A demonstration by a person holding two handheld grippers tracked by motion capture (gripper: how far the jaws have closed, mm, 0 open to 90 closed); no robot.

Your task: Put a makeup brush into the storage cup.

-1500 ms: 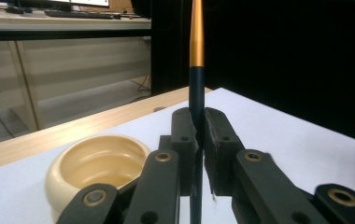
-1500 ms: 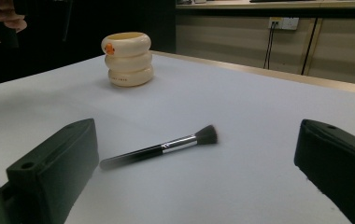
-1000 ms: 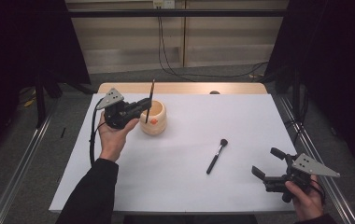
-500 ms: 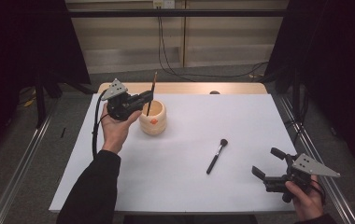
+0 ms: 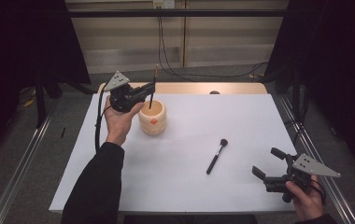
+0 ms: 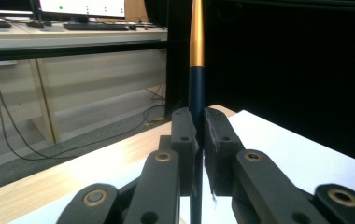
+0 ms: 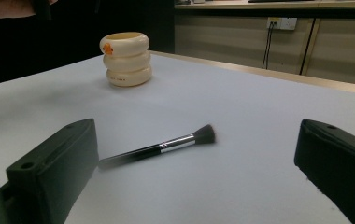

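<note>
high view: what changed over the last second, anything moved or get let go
The left gripper, shut on the slim brush, lifted it, so less of it sits inside the cream cup. Nothing was let go. The cup, the black brush lying on the table, and the open right gripper stayed put.

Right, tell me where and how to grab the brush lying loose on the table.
Grip the brush by its thin black handle near mid-length, coming straight down with the jaws across it. It lies flat on the white table, bristles toward the far side; the open right gripper is nearest.
</note>
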